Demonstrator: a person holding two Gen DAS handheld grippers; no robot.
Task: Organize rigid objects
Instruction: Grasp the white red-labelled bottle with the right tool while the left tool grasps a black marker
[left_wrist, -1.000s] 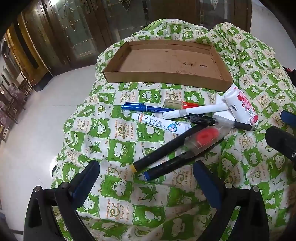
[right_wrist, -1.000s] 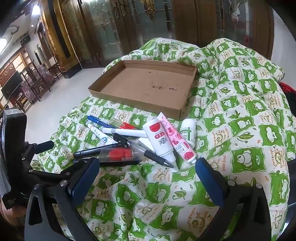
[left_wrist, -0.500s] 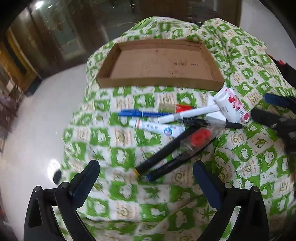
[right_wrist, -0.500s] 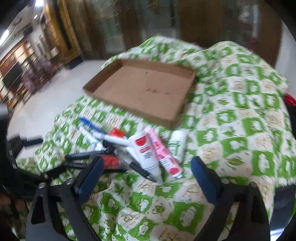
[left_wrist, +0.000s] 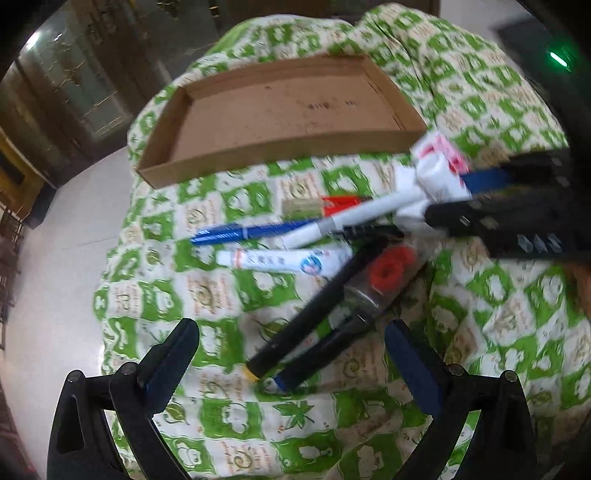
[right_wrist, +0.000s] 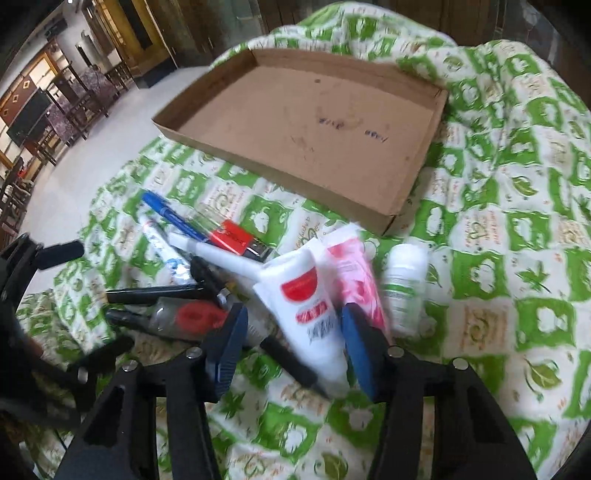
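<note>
Right wrist view: right hand-held gripper (right_wrist: 291, 347) half open, fingers either side of white tube (right_wrist: 314, 314) — contact unclear. Left hand-held gripper (left_wrist: 291, 363) wide open, empty — above black markers (left_wrist: 314, 314). Cardboard tray (right_wrist: 406, 184) behind the pile.

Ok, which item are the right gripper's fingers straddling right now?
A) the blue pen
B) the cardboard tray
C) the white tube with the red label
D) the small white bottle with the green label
C: in the right wrist view the right gripper has a blue finger on each side of the white tube with the red label, jaws not yet closed on it.
</note>
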